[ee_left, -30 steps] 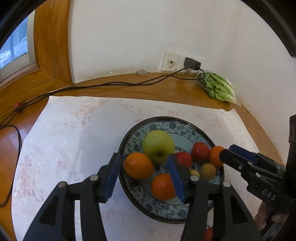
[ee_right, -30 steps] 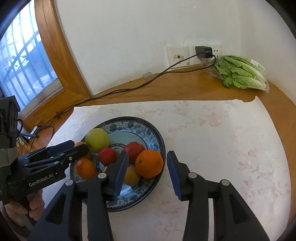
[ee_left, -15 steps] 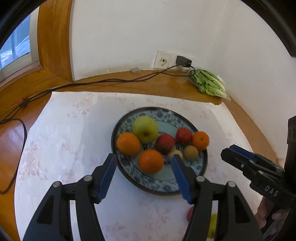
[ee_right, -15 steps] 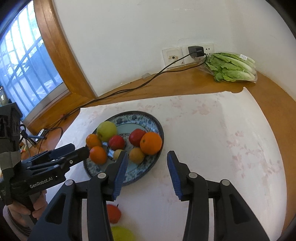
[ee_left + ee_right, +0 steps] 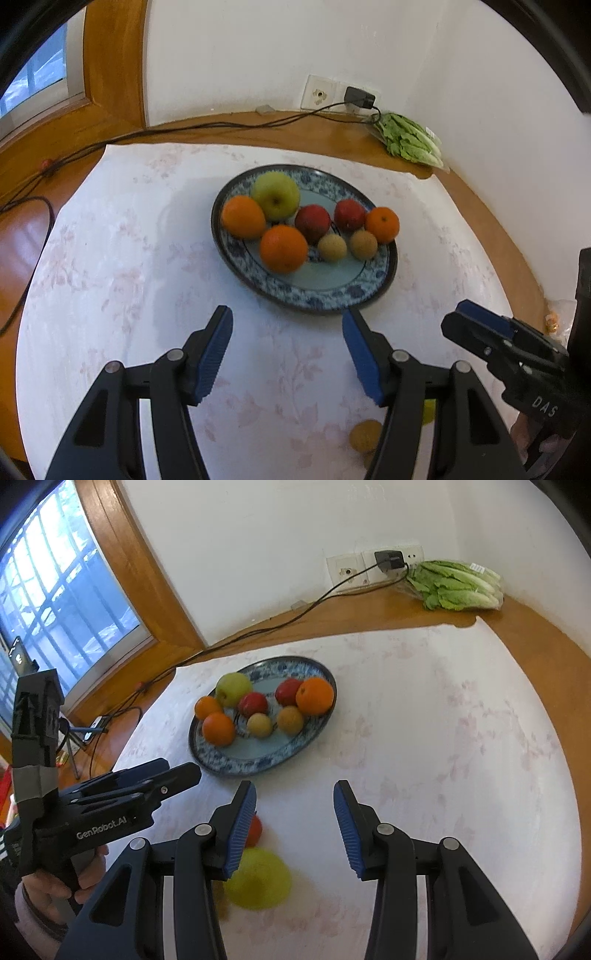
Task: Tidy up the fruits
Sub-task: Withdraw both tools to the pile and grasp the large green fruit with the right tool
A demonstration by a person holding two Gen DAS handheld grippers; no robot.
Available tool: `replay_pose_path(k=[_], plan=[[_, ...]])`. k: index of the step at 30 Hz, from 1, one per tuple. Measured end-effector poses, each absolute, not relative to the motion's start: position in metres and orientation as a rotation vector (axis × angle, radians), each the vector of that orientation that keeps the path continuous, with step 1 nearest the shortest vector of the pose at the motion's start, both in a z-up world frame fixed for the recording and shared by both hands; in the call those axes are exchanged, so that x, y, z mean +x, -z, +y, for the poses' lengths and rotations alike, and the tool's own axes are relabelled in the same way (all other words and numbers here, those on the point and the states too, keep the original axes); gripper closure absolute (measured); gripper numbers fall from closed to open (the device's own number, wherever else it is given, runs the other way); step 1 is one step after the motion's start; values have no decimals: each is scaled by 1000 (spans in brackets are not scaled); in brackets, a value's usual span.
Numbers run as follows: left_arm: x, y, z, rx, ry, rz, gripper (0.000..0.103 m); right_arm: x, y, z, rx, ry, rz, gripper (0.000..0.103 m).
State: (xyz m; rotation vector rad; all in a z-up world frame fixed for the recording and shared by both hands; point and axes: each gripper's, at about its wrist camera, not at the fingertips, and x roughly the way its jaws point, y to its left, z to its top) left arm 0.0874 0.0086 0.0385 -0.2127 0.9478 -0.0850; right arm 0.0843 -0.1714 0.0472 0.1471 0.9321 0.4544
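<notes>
A blue-patterned plate (image 5: 332, 291) (image 5: 236, 764) on the white cloth holds a green apple (image 5: 276, 195), three oranges, two red fruits and two small brown fruits. My left gripper (image 5: 286, 354) is open and empty, pulled back from the plate's near rim. My right gripper (image 5: 293, 827) is open and empty, also short of the plate. Loose on the cloth near me lie a green apple (image 5: 258, 878), a red fruit (image 5: 254, 829) partly behind my right gripper's left finger, and a small brown fruit (image 5: 364, 435).
A bag of lettuce (image 5: 410, 142) (image 5: 458, 585) lies at the back right corner by the wall socket. A black cable (image 5: 221, 127) runs along the wooden ledge. A window (image 5: 48, 602) is at the left.
Both grippers have drawn back from the plate, which now looks smaller and farther. The loose fruits near me have come into view. Both grippers stay open.
</notes>
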Motion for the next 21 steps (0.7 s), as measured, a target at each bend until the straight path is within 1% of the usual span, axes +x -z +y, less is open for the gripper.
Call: replay_pose_path(k=[10, 12, 14, 21], plan=[[70, -32, 10, -218, 70, 972, 38, 59, -37, -171, 151, -475, 960, 58], [69, -30, 11, -222, 64, 977, 38, 56, -37, -170, 148, -483, 959, 56], [68, -30, 12, -222, 59, 981, 38, 51, -36, -168, 145, -491, 959, 49], [63, -30, 11, -207, 47, 975, 38, 45, -31, -161, 120, -505, 969, 48]])
